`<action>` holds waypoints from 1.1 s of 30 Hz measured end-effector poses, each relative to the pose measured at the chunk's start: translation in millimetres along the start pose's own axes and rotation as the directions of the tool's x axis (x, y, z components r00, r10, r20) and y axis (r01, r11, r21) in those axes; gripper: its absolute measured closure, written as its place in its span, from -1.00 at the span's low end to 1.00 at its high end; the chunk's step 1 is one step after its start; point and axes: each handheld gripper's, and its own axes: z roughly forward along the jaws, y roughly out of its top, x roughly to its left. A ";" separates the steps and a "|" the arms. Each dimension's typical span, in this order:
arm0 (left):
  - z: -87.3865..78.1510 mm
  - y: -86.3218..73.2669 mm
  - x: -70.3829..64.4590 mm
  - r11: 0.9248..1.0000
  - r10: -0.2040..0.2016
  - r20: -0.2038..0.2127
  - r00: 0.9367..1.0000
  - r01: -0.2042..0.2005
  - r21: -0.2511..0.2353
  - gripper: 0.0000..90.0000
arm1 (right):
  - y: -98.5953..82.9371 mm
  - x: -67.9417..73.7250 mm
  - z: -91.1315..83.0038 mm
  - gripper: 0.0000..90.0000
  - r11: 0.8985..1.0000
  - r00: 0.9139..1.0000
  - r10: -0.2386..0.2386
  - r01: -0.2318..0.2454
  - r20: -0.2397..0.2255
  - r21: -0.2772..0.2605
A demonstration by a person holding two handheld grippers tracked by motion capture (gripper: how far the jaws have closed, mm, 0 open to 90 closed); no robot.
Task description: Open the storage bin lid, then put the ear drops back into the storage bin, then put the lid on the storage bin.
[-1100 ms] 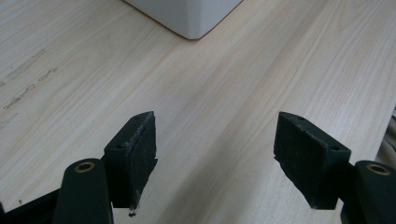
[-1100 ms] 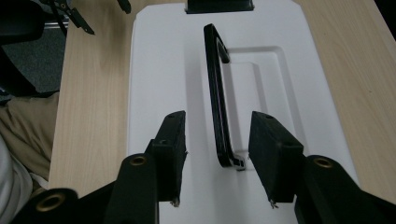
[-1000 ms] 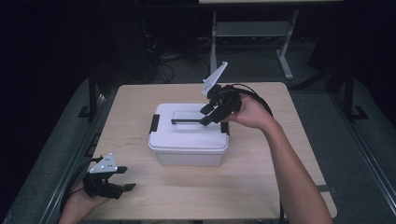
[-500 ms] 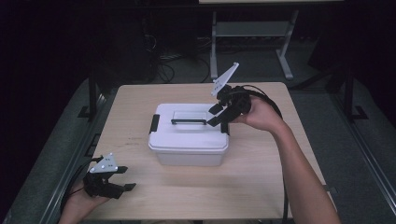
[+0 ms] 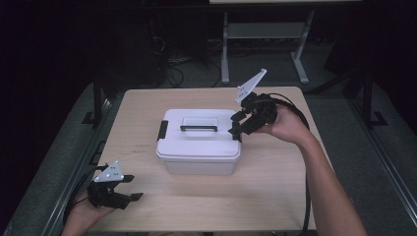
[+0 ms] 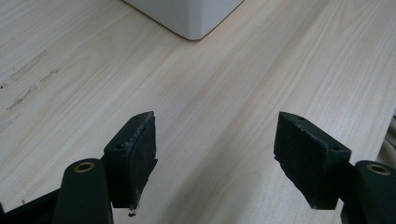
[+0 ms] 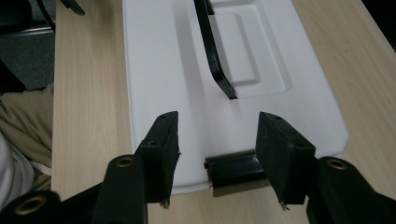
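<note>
You are looking at a white rectangular plastic storage box (image 5: 199, 142) sitting closed at the frame's centre, black carry handle (image 5: 198, 128) lying flat, black latch (image 7: 236, 169) showing at each end.

In the high view, light from above falls brightly on the table (image 5: 275, 196) while the far room and both sides sink into near black. The white box (image 5: 199, 142) is close to overexposed, throwing only a soft shadow on its near side. Both gripper views are evenly lit and fairly sharp, slightly soft on the nearest jaws.
</note>
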 end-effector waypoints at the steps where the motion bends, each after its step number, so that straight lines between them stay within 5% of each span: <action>1: 0.4 0.1 -0.1 1.000 -0.001 0.000 1.000 0.001 0.002 -0.35 | -1.6 0.2 -1.3 0.08 1.000 1.000 0.005 -0.005 0.001 0.002; 33: 0.6 0.2 1.0 1.000 -0.003 0.001 1.000 0.003 0.005 -0.35 | -33.0 0.8 -16.8 0.03 0.997 0.997 0.070 -0.071 0.027 0.009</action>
